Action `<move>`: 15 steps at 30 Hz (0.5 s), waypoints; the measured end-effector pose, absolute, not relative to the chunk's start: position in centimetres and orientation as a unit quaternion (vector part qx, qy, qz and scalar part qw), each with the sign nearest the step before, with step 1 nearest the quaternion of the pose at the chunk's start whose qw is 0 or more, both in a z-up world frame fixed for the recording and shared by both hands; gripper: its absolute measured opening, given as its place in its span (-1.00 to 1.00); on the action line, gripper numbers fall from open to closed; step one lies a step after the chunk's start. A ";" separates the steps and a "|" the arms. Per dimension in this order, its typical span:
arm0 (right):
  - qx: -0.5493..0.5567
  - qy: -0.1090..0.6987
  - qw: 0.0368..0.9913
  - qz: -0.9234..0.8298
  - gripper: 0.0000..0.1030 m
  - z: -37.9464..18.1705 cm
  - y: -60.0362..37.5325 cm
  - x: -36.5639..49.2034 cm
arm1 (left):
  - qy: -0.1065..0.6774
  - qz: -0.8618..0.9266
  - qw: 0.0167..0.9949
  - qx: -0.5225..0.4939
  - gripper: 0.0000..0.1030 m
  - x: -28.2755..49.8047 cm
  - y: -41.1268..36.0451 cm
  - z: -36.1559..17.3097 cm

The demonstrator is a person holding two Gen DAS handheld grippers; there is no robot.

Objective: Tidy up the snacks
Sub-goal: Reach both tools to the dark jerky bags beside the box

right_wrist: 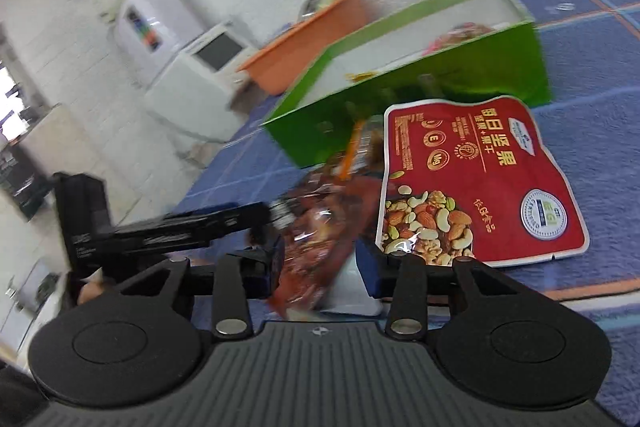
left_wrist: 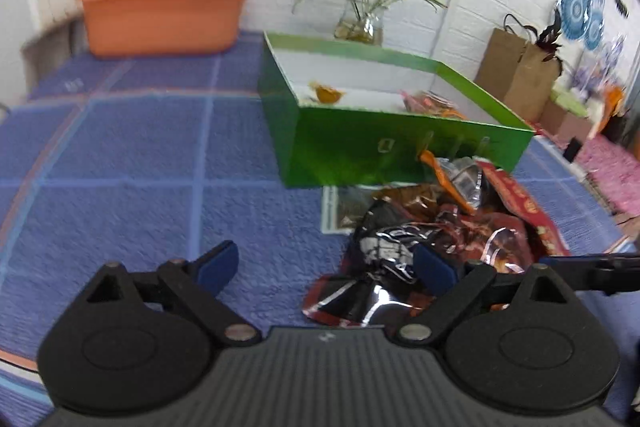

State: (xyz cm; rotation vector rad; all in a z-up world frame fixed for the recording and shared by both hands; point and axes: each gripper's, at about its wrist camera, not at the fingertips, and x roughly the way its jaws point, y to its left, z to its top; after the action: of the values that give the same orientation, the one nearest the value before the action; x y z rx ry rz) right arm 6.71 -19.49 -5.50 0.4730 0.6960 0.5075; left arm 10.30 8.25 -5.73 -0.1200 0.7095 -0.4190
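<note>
Snacks are only partly sorted, as I read it: the green box [left_wrist: 400,151] already holds a small orange-wrapped piece [left_wrist: 328,94] near its left wall and a few pinkish packets [left_wrist: 430,103] toward the right, while a whole pile of bags [left_wrist: 440,227] lies on the counter [left_wrist: 140,167] just in front of the box, touching or nearly touching its front wall. I judge that most of the work is left.

My left claw [left_wrist: 326,267] is spread wide, holding nothing, with its right fingertip over the near edge of the pile. My right claw [right_wrist: 320,259] is pinching a brownish-red crinkly bag [right_wrist: 316,247] between its blue pads; blur keeps me from reading the print.

The box looks like glossy cardboard, green outside and white inside, rectangular with upright walls and no lid. The bags are thin foil and plastic film, creased and reflective, so I expect them to be slippery and to crumple under pressure. The red nut pouch [right_wrist: 480,187] is flatter and stiffer, with a wavy sealed border and pictured almonds, cashews and walnuts. Under everything, the counter wears a blue woven cloth with a pale grid and a nubby, towel-like texture. An orange plastic tub [left_wrist: 160,19] and a glass vase of yellow flowers [left_wrist: 362,23] stand behind the box.
</note>
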 end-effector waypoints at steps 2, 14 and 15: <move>0.230 0.339 0.888 0.207 0.48 -5.6 -19.8 6.9 | 0.353 -0.215 0.907 -0.077 0.83 10.5 8.4 -6.1; 0.237 0.307 0.890 0.241 0.15 -5.7 -19.1 8.2 | 0.343 -0.288 0.890 -0.083 0.78 8.4 7.3 -6.6; 0.230 0.303 0.893 0.242 0.01 -5.6 -19.0 8.2 | 0.341 -0.284 0.892 -0.089 0.73 8.3 7.4 -6.7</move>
State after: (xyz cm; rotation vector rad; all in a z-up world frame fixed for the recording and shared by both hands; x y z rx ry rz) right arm 8.15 -19.04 -5.59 0.4779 0.6286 0.5020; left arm 8.30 7.38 -6.65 -0.1845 0.7076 -0.5902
